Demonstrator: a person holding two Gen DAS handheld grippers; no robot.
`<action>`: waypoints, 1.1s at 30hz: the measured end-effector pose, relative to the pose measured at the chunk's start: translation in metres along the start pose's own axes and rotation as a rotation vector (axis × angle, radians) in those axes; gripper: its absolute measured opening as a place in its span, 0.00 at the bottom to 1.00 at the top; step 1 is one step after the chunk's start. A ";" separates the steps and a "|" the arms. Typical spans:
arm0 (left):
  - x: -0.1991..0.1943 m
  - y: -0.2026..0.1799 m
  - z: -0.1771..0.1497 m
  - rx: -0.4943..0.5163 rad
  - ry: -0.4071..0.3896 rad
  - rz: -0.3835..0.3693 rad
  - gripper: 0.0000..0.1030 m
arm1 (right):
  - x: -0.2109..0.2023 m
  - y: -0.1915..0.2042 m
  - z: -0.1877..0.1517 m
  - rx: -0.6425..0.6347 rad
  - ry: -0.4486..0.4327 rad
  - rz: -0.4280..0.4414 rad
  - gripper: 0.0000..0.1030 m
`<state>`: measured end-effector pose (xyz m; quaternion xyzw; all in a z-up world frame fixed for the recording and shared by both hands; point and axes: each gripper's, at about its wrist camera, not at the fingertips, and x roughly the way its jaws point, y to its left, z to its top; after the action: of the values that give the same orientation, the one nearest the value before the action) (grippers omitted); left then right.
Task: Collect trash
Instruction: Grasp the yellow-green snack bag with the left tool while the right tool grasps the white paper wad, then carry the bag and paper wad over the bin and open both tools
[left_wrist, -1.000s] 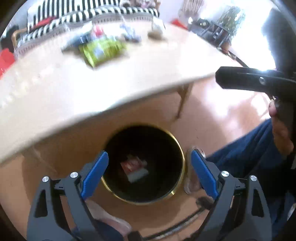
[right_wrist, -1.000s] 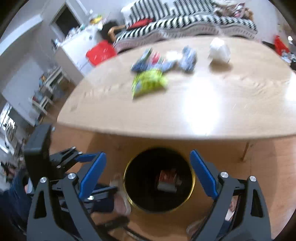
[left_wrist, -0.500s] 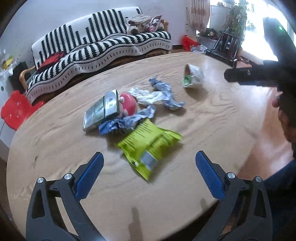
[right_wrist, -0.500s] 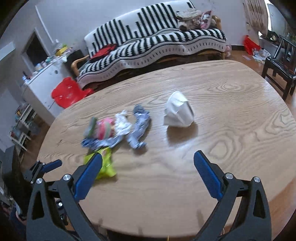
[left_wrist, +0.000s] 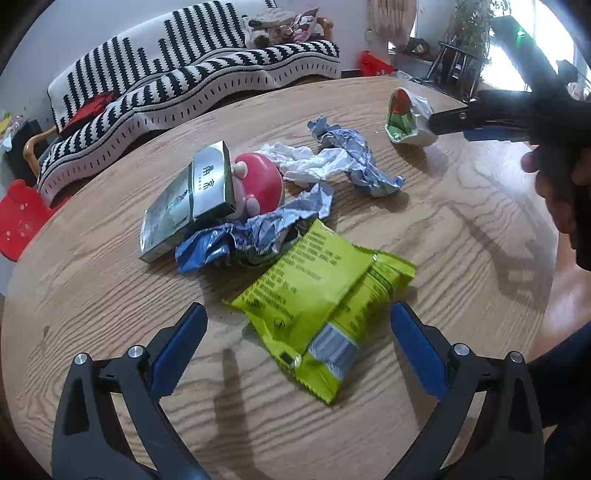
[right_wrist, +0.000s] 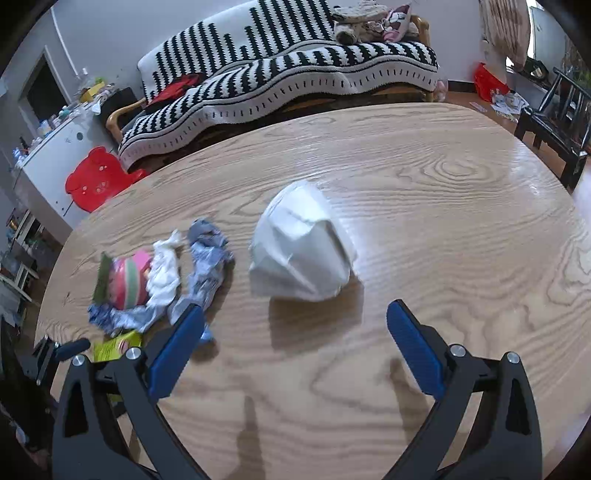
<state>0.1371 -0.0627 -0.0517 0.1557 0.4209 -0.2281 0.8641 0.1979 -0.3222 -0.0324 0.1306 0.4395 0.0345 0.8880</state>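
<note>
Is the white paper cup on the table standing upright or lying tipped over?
Tipped over. The white paper cup lies on its side on the table; in the left wrist view its open mouth faces sideways.

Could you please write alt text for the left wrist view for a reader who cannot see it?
Open blue-padded left tongs hover over a yellow-green snack bag on a wooden table. Behind it lie crumpled blue wrappers, a silver box, a red round toy and white tissue. The right tongs reach toward a crushed cup; a striped sofa stands beyond.

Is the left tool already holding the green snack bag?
No, the left tool is open, and the green snack bag lies flat on the table between its fingers.
</note>
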 end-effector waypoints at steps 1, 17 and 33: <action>0.001 0.001 0.000 -0.004 0.000 -0.007 0.94 | 0.005 -0.001 0.003 0.008 0.005 0.002 0.93; 0.001 -0.015 0.006 -0.017 -0.017 -0.026 0.65 | 0.022 0.009 0.010 -0.027 0.024 0.031 0.59; -0.077 -0.035 -0.043 -0.146 -0.046 0.013 0.53 | -0.103 0.068 -0.084 -0.192 -0.045 0.157 0.59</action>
<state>0.0490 -0.0524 -0.0182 0.0898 0.4152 -0.1946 0.8841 0.0727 -0.2577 0.0162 0.0798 0.4025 0.1427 0.9007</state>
